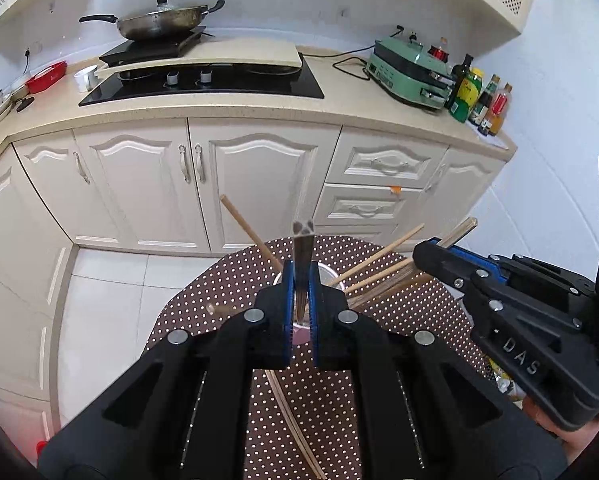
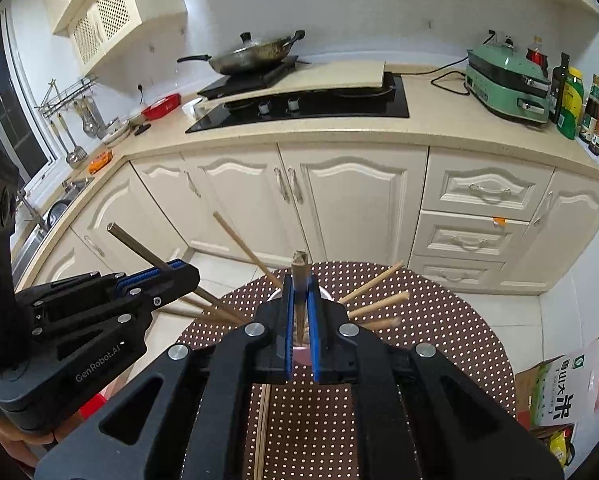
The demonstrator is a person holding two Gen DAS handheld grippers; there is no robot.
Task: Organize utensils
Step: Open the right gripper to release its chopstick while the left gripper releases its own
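Both grippers, left gripper and right gripper, have fingers clamped on a chopstick each, over the cup on the dotted counter. Next, I'd guess: lower and release.

Black tongs, blue pads, silver screws

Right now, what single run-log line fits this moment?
left gripper: shut on chopsticks | right gripper: shut on chopsticks | both above cup | loose chopsticks on dotted table
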